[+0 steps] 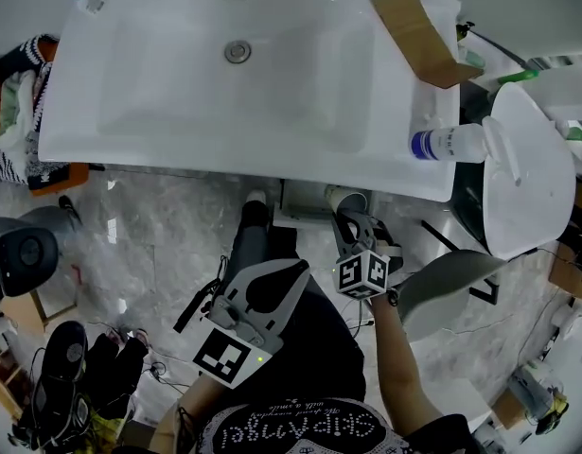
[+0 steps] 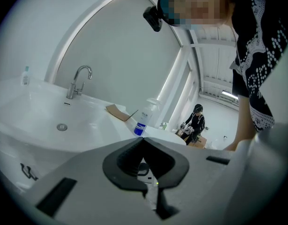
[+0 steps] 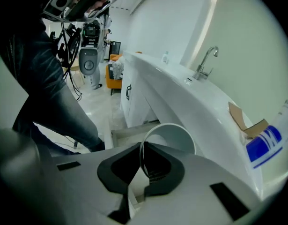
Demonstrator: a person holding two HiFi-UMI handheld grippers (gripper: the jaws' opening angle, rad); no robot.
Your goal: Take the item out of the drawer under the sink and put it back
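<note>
Two claws are recorded below the front edge of the sink. The right claw is clenched on the thin wall of a white cup, one jaw inside the rim and one outside. The cup is held at the open drawer under the sink; contact with the drawer cannot be determined. The left claw is closed with nothing between its jaws and is held apart from the drawer. A blue-labelled bottle is noted on the sink's edge, near a piece of cardboard
</note>
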